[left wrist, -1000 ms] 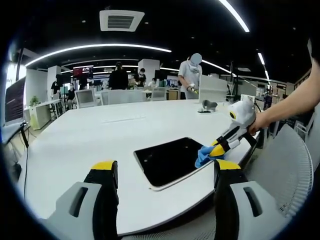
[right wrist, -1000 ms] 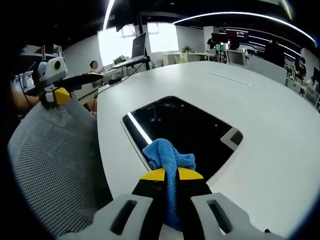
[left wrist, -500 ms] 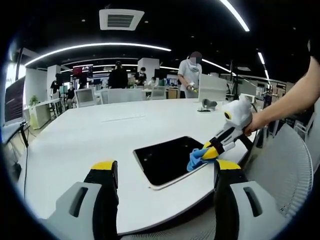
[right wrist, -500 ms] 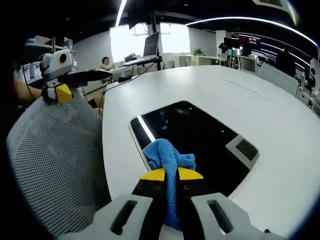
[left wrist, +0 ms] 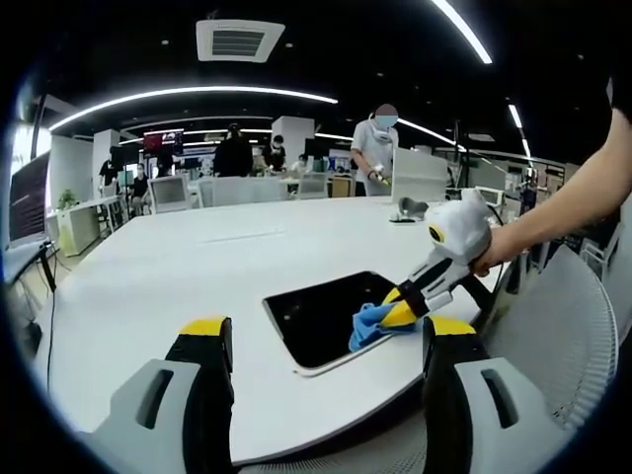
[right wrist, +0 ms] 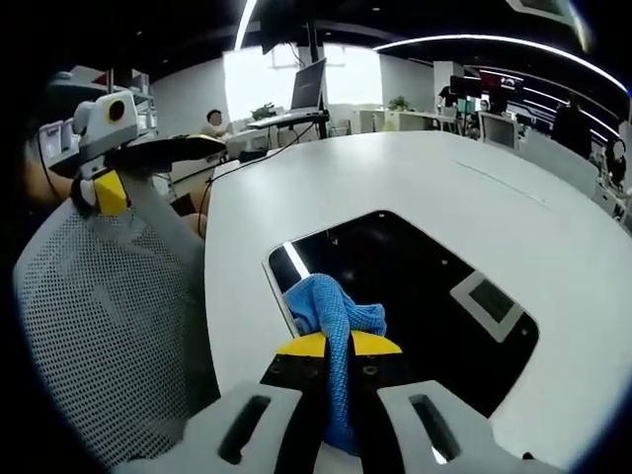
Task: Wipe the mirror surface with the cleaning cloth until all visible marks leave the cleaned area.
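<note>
A dark rectangular mirror (left wrist: 316, 314) (right wrist: 415, 296) lies flat near the white table's front edge. My right gripper (right wrist: 339, 341) is shut on a blue cleaning cloth (right wrist: 331, 308), whose bunched end rests at the mirror's near edge. In the left gripper view that same right gripper (left wrist: 400, 314) comes in from the right, pressing the cloth (left wrist: 367, 324) onto the mirror's near right corner. My left gripper (left wrist: 326, 341) hangs open in front of the table, away from the mirror, with nothing between its yellow-tipped fingers.
The white table (left wrist: 178, 267) stretches far back. A grey mesh chair (right wrist: 109, 306) (left wrist: 568, 326) stands close to the table edge. Several people stand by desks at the back (left wrist: 380, 148). A small grey object (left wrist: 410, 208) sits on the far table.
The right gripper has slid the cloth leftward along the mirror's near edge in the left gripper view. The left gripper has stayed still and open.
</note>
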`<state>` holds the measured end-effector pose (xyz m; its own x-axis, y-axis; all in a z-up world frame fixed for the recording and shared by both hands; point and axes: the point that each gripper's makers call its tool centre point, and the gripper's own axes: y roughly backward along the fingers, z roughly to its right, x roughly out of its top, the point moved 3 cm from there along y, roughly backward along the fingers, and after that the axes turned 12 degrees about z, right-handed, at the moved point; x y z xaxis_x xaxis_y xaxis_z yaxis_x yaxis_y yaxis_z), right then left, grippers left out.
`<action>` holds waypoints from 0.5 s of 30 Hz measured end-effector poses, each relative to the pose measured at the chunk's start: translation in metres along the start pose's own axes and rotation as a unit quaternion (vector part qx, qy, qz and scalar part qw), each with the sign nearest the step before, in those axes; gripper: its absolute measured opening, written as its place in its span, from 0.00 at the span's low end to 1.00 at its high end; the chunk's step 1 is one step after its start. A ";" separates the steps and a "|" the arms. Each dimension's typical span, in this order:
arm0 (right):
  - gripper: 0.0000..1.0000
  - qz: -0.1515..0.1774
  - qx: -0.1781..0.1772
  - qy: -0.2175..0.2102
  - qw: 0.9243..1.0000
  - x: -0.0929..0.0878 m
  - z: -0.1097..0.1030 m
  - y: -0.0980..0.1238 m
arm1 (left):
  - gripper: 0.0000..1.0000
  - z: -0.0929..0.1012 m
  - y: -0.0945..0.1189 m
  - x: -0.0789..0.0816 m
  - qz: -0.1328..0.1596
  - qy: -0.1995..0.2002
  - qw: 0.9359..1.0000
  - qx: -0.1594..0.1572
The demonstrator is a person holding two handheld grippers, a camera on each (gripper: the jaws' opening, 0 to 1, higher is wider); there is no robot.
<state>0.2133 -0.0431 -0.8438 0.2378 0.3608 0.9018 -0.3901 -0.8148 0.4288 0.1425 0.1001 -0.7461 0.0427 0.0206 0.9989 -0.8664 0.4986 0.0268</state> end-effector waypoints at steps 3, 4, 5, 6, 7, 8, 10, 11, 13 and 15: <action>0.01 0.003 0.001 0.002 1.000 0.003 -0.004 -0.008 | 0.77 0.000 0.000 0.000 -0.002 0.000 1.000 0.000; 0.01 0.003 0.001 0.000 1.000 0.004 -0.005 -0.010 | 0.77 0.000 0.000 0.000 -0.002 0.000 1.000 0.000; 0.01 0.002 0.000 -0.003 1.000 0.006 -0.006 -0.014 | 0.77 0.000 0.000 0.000 -0.002 0.000 1.000 0.000; 0.01 0.002 0.001 -0.001 1.000 0.007 -0.008 -0.017 | 0.77 0.000 0.000 0.000 -0.002 0.000 1.000 0.000; 0.01 0.001 0.003 0.004 1.000 0.008 -0.010 -0.019 | 0.77 0.000 0.000 0.000 -0.001 -0.001 1.000 0.001; 0.01 -0.002 0.008 0.021 1.000 0.010 -0.011 -0.023 | 0.77 0.001 0.000 0.000 -0.001 0.000 1.000 0.000; 0.01 -0.001 0.011 0.015 1.000 0.013 -0.014 -0.030 | 0.77 0.001 0.001 -0.001 -0.002 0.001 1.000 -0.002; 0.01 -0.001 0.017 0.022 1.000 0.014 -0.015 -0.033 | 0.77 0.001 0.000 0.000 -0.001 0.001 1.000 -0.003; 0.01 -0.002 0.022 0.027 0.999 0.017 -0.017 -0.039 | 0.77 0.001 0.000 0.000 0.003 0.000 1.000 -0.002; 0.01 -0.001 0.022 0.027 0.999 0.019 -0.020 -0.044 | 0.77 0.000 0.000 0.001 0.007 -0.001 1.000 0.001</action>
<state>0.2175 0.0083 -0.8443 0.1893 0.3856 0.9030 -0.3498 -0.8328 0.4290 0.1421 0.1000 -0.7448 0.0304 0.0264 0.9992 -0.8679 0.4966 0.0133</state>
